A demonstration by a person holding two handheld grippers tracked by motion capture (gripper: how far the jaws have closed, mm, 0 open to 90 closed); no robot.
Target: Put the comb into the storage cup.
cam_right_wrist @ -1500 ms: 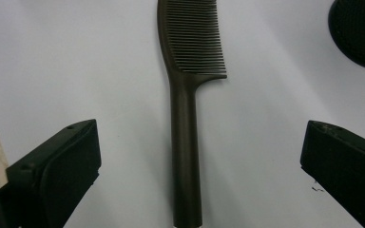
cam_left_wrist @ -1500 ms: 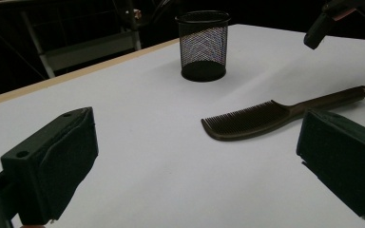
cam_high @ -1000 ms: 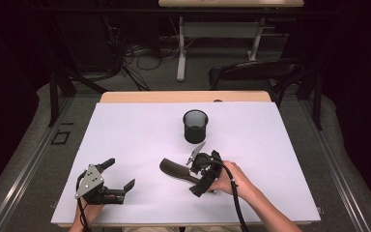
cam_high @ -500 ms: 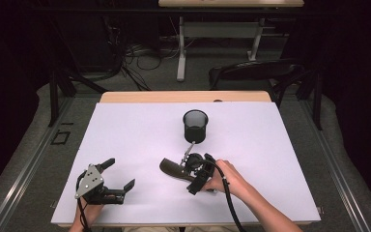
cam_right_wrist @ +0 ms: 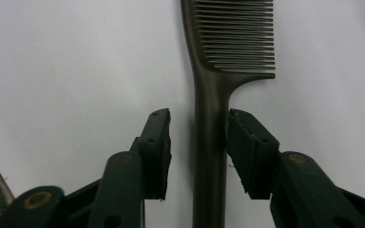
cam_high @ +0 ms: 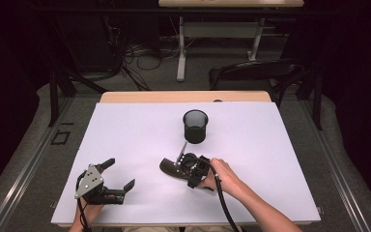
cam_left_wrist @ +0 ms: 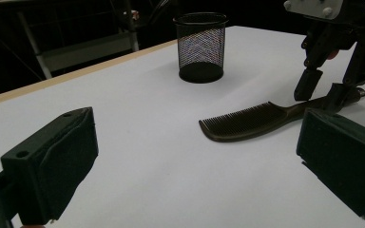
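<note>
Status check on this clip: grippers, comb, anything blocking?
Right gripper astride the comb handle, jaws just been closing, left pad not yet touching. Left gripper open, idle. Comb flat on table; mesh cup beyond, clear.

On the table (cam_high: 125,125) there is one comb (cam_left_wrist: 252,122), one mesh cup (cam_high: 195,125), one pen (cam_high: 181,152) near the cup, and two tools.
</note>
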